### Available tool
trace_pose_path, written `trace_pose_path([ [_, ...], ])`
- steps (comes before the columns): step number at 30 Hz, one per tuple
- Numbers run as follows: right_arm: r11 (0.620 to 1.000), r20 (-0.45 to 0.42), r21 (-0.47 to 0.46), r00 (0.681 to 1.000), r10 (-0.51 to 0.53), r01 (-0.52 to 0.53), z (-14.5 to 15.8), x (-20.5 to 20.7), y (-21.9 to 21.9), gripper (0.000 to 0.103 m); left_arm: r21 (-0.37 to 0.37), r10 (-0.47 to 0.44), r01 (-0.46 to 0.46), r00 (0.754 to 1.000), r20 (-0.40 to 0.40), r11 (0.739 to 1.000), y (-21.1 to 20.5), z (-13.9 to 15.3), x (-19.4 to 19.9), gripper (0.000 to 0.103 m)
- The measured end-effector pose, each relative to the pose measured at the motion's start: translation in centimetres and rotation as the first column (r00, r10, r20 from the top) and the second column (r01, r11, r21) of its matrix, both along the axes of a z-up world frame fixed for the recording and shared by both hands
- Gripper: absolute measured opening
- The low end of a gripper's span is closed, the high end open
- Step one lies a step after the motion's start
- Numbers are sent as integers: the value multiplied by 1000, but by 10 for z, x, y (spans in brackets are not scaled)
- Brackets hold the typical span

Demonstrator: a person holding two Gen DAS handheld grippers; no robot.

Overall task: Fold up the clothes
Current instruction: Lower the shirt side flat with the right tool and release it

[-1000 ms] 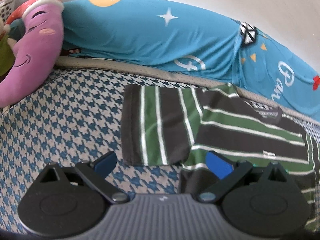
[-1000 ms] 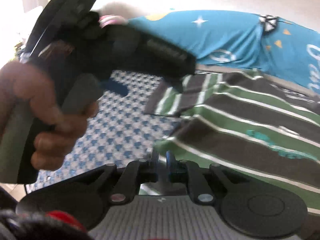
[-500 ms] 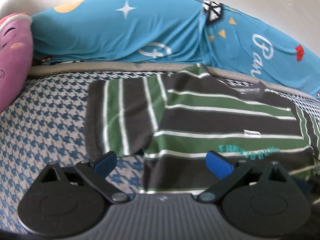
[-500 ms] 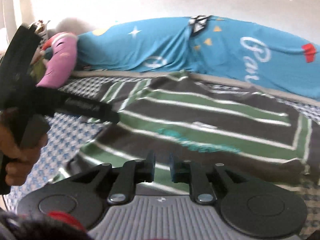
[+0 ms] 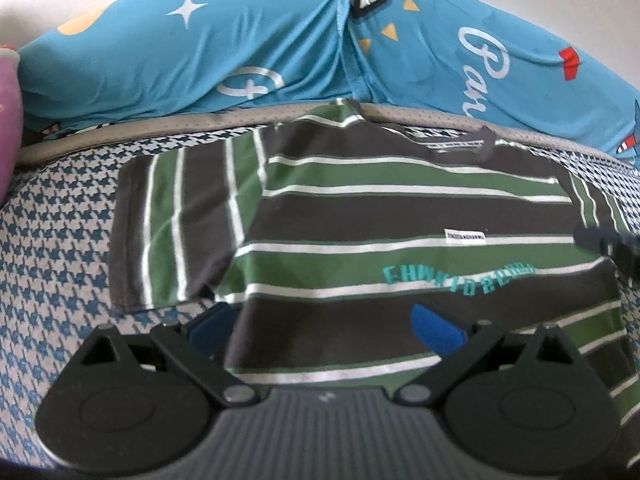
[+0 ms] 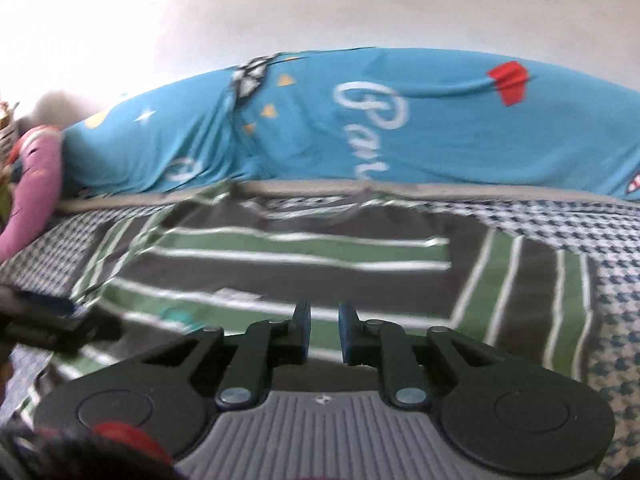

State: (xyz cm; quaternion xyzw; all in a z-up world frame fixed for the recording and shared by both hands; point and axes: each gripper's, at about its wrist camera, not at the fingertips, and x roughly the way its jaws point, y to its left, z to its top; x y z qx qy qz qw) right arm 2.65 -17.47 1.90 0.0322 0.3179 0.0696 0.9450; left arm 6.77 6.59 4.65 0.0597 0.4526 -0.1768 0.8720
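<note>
A striped T-shirt point(image 5: 360, 216) in dark grey, green and white lies spread flat on the bed, collar toward the far side and both sleeves out. My left gripper point(image 5: 324, 326) is open just above its lower left part, and the shirt's left side edge runs between the blue pads. In the right wrist view the same T-shirt point(image 6: 320, 256) fills the middle. My right gripper point(image 6: 325, 320) hovers over its chest with only a narrow slit between the fingers and nothing in it. The right gripper's tip point(image 5: 600, 240) shows at the right edge of the left wrist view.
The bed has a blue-and-white houndstooth cover point(image 5: 52, 240). A bright blue printed quilt point(image 5: 280, 40) is bunched along the far side against the wall. A pink plush pillow point(image 6: 32, 184) lies at the far left. The left gripper point(image 6: 48, 320) shows dark at the left edge of the right wrist view.
Both grippers have moved right along the shirt. The left one went from the left sleeve to the shirt's lower left. The right one now faces the chest and right sleeve.
</note>
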Motion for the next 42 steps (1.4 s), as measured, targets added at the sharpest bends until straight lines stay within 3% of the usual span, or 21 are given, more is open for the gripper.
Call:
trace_pose_path([
  [9, 992, 16, 49, 993, -118, 117, -6, 45, -39, 16, 11, -12, 12, 1000, -16, 1000, -6, -6, 0, 100],
  [17, 988, 6, 15, 988, -154, 154, -20, 71, -53, 16, 12, 7, -6, 1000, -29, 1000, -2, -10, 6, 100],
  [23, 987, 9, -14, 987, -162, 162, -26, 90, -57, 27, 14, 17, -17, 999, -28, 1000, 1, -12, 8, 100],
  [27, 987, 36, -61, 988, -147, 149, -26, 103, -55, 40, 17, 25, -25, 999, -33, 1000, 5, -13, 11, 100],
  [35, 980, 40, -155, 992, -118, 123, -37, 124, -55, 56, 25, 20, -20, 999, -38, 999, 9, -16, 11, 100],
  [38, 983, 42, -139, 993, -112, 117, -39, 125, -56, 55, 33, 23, -21, 999, -40, 999, 8, -18, 12, 100],
  [40, 989, 39, -112, 995, -95, 99, -39, 125, -57, 45, 34, 25, -24, 999, -43, 999, 8, -19, 12, 100],
  [42, 992, 36, -101, 996, -77, 80, -39, 124, -56, 23, 35, 28, -26, 999, -47, 999, 6, -21, 13, 100],
])
